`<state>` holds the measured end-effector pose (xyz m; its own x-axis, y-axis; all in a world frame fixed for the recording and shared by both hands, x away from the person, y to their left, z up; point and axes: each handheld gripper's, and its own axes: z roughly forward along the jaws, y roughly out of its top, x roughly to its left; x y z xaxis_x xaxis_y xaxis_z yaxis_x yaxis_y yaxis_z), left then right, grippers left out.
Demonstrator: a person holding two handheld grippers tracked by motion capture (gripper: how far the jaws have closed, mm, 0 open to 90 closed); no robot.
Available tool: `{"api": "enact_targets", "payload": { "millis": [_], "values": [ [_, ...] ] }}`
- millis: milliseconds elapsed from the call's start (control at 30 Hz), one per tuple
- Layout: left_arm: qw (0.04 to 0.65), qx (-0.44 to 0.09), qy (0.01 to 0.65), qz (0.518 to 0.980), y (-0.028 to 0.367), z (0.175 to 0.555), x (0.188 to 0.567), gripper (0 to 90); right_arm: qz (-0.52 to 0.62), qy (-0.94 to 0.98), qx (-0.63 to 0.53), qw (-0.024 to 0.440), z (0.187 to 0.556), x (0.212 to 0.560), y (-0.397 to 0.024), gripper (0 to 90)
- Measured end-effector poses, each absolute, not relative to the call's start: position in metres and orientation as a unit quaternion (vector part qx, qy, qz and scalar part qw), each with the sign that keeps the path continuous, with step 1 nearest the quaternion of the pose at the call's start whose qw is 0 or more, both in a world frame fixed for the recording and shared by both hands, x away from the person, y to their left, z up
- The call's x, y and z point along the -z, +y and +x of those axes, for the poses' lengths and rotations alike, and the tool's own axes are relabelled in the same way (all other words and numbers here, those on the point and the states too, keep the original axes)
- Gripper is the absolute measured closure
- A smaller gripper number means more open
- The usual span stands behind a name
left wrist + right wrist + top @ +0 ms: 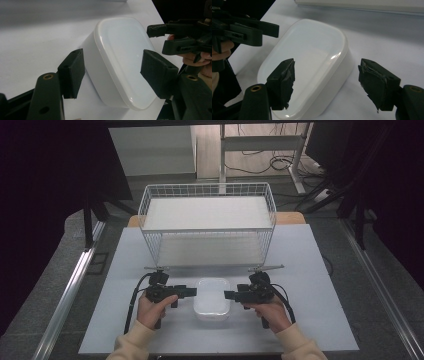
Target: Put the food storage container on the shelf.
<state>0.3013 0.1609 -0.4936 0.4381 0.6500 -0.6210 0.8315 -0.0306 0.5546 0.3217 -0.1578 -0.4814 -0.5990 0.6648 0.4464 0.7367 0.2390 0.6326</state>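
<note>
A white, lidded plastic container (212, 299) lies on the grey table (310, 310) near its front edge. My left gripper (192, 292) points at it from the left and my right gripper (227, 295) from the right, each held in a hand. In the left gripper view the container (120, 50) sits between the open jaws of the left gripper (113, 70), whose pads stand clear of it. The right gripper view has the container (312, 65) between the open jaws of the right gripper (329, 82), with no pad touching.
A white wire basket (207, 231) with two white shelf levels stands at the back of the table, its open front toward the container. Bare tabletop lies left and right of the hands. Metal rails run along both sides of the table.
</note>
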Motion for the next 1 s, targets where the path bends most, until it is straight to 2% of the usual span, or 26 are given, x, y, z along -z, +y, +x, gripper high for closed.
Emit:
{"api": "enact_targets", "payload": {
  "millis": [300,367,633,800,867,1000],
  "values": [
    [0.466,0.123,0.522,0.703,0.158,0.301,0.497,36.2,-0.446,-0.782,0.430,0.069,0.319,0.488,-0.150,31.1],
    [0.474,0.146,0.523,0.693,0.160,0.303,0.502,37.3,-0.450,-0.777,0.433,0.073,0.319,0.489,-0.151,32.0],
    [0.470,0.163,0.522,0.693,0.157,0.304,0.509,44.9,-0.465,-0.763,0.438,0.098,0.319,0.494,-0.153,37.9],
    [0.467,0.173,0.523,0.691,0.155,0.304,0.513,54.7,-0.478,-0.754,0.435,0.118,0.320,0.497,-0.155,45.2],
    [0.472,0.180,0.533,0.679,0.158,0.303,0.516,62.2,-0.486,-0.750,0.433,0.121,0.320,0.499,-0.156,51.1],
    [0.477,0.191,0.537,0.669,0.162,0.302,0.517,68.1,-0.505,-0.726,0.443,0.150,0.322,0.501,-0.164,64.8]
  ]
}}
